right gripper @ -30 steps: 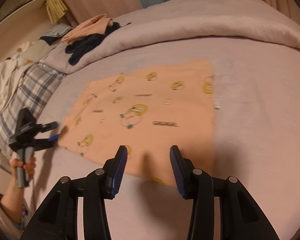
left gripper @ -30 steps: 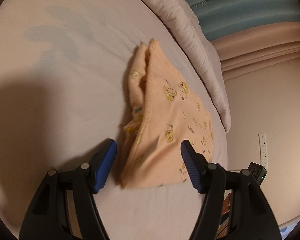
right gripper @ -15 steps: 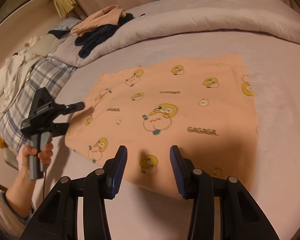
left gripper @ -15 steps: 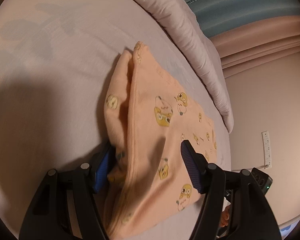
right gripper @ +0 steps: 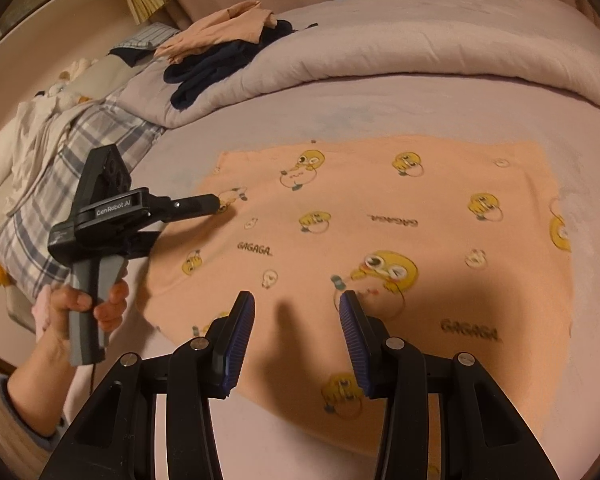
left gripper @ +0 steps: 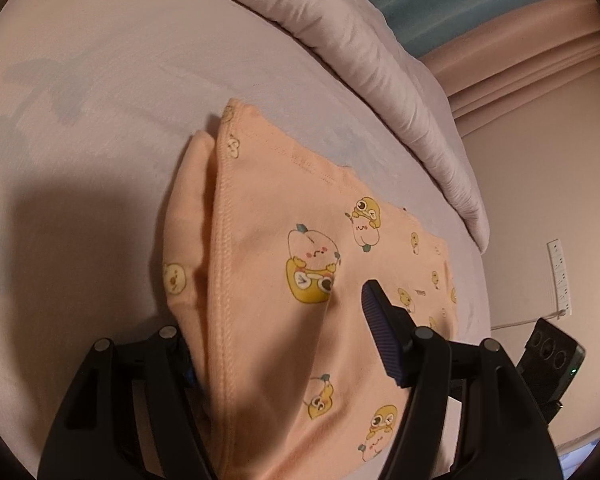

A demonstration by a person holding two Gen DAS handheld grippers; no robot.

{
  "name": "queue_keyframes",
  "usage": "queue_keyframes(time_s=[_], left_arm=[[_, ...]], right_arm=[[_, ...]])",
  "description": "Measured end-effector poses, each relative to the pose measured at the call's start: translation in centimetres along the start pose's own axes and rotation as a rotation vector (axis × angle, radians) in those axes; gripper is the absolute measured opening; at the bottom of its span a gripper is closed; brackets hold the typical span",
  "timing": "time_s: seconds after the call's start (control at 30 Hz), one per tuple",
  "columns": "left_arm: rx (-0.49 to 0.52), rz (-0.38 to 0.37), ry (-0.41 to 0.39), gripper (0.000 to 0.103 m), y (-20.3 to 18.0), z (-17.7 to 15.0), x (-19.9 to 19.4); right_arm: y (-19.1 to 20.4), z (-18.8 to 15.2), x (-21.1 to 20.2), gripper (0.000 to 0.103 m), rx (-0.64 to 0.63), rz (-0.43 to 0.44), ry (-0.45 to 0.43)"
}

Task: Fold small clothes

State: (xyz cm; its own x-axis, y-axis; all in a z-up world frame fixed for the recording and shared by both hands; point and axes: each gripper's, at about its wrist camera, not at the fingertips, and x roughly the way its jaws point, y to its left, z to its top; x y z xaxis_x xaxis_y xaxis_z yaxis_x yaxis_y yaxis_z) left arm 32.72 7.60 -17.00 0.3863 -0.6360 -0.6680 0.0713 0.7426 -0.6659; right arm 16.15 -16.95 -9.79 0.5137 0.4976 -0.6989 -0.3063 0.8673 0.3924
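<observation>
**Bed and what lay on it**

The bed (right gripper: pixel 380 120) was covered by a pale lilac sheet (left gripper: pixel 100 60). A peach garment (right gripper: pixel 360 240) printed with yellow cartoon figures lay spread flat on the sheet near the middle. A thick lilac duvet (right gripper: pixel 420 40) was bunched along the far side of the mattress. On top of the duvet sat a small heap of dark navy clothes (right gripper: pixel 216 68) with a peach piece (right gripper: pixel 220 30) above them. A plaid cloth (right gripper: pixel 60 152) and a white cloth (right gripper: pixel 24 136) lay at one end.
</observation>
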Motion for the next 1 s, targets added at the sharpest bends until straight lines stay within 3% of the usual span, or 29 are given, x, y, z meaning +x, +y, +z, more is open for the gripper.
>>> queue_keyframes(time_s=[0.17, 0.3, 0.5, 0.77, 1.0], left_arm=[[0.052, 0.057, -0.006, 0.063, -0.7, 0.0, 0.5], [0.128, 0.163, -0.009, 0.043, -1.5, -0.3, 0.8], [0.169, 0.231, -0.010, 0.033, -1.8, -0.4, 1.1], [0.189, 0.287, -0.009, 0.031, -2.4, -0.5, 1.4], [0.186, 0.289, -0.006, 0.031, -2.5, -0.6, 1.3]], right_arm=[[1.1, 1.6, 1.4, 0.044, -0.044, -0.041, 0.004], [1.6, 3.1, 2.8, 0.044, -0.066, -0.076, 0.002], [1.0, 4.2, 5.8, 0.040, -0.035, -0.143, 0.053], [1.7, 4.4, 6.2, 0.039, -0.073, -0.198, 0.095], [3.8, 2.2, 3.8, 0.039, -0.161, -0.167, 0.078]])
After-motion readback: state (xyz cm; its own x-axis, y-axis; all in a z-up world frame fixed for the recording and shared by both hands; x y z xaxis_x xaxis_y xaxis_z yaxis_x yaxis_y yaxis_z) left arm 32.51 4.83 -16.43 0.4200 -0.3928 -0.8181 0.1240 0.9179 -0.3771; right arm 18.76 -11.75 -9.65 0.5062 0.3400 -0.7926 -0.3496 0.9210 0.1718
